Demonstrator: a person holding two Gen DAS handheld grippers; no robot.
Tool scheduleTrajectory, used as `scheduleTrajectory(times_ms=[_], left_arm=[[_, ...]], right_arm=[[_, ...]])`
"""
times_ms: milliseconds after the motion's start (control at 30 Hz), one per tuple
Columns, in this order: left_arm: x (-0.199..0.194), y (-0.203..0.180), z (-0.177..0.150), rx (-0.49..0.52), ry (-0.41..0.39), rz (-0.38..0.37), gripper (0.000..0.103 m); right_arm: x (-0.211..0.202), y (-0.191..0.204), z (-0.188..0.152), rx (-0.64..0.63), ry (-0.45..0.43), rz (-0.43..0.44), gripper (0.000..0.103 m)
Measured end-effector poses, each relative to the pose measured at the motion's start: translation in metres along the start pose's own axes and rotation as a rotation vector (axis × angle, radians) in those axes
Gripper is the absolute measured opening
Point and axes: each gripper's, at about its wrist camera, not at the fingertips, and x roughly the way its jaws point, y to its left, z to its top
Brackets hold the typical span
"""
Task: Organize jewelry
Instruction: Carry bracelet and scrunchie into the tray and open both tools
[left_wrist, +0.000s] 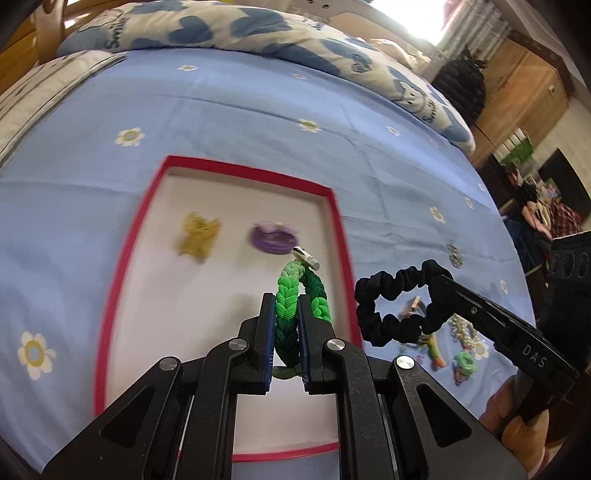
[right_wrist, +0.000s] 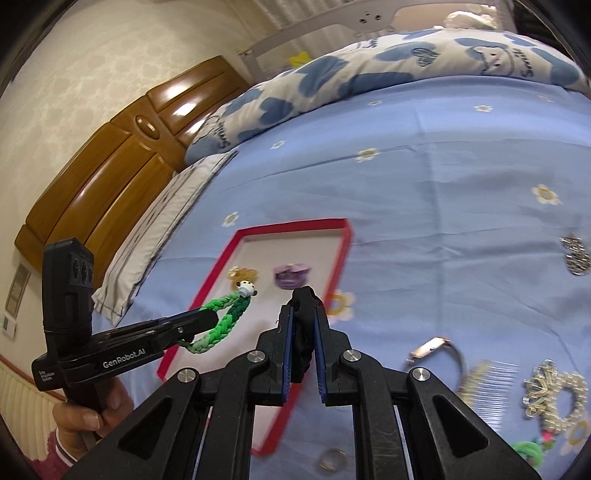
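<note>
My left gripper (left_wrist: 286, 306) is shut on a green braided bracelet (left_wrist: 295, 291) with a white bead and holds it above the red-rimmed white tray (left_wrist: 338, 221). The tray holds a yellow piece (left_wrist: 197, 236) and a purple hair tie (left_wrist: 273, 238). My right gripper (right_wrist: 303, 317) is shut on a black scrunchie (right_wrist: 304, 332), just right of the tray (right_wrist: 341, 251). In the left wrist view the scrunchie (left_wrist: 391, 314) hangs from the right gripper (left_wrist: 443, 291). The left gripper (right_wrist: 207, 319) and bracelet (right_wrist: 221, 321) show in the right wrist view.
On the blue flowered bedsheet (right_wrist: 443, 166), right of the tray, lie a pearl scrunchie (right_wrist: 557, 398), a comb (right_wrist: 487, 387), a watch (right_wrist: 436, 347), a sparkly clip (right_wrist: 574, 254), a ring (right_wrist: 332, 458) and a green tie (left_wrist: 465, 360). A heart-print pillow (right_wrist: 369, 70) lies behind; wooden headboard (right_wrist: 122, 155) at left.
</note>
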Motion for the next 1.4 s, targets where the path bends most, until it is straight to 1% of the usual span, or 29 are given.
scheduleTrajectory(times_ms=[267,633,767,900,1033,1200,1333,1400], left_arm=[[-0.002,0.035,0.0,-0.053,-0.007,0.035,0.01],[0.008,0.061,0.004,-0.098,0.003,0.053,0.01],[0.016,0.065,0.008,-0.107,0.009,0.06,0.01],[0.025,0.069,0.009,-0.11,0.022,0.071,0.01],[0.032,0.07,0.009,-0.1,0.034,0.091,0.01],[0.039,0.072,0.007,-0.094,0.048,0.106,0.01],[0.041,0.073,0.007,-0.092,0.055,0.114,0.014],[0.042,0.073,0.007,-0.092,0.056,0.118,0.018]], right_arm=[[0.032,0.03,0.005,-0.025,0.028,0.041,0.01],[0.068,0.041,0.005,0.008,0.063,0.083,0.01],[0.08,0.036,0.004,0.014,0.082,0.06,0.01],[0.093,0.032,0.005,0.0,0.111,0.013,0.01],[0.103,0.029,0.005,-0.02,0.133,-0.04,0.015],[0.108,0.027,0.006,-0.04,0.142,-0.069,0.015],[0.112,0.029,0.006,-0.057,0.159,-0.075,0.016],[0.113,0.029,0.006,-0.063,0.164,-0.075,0.018]])
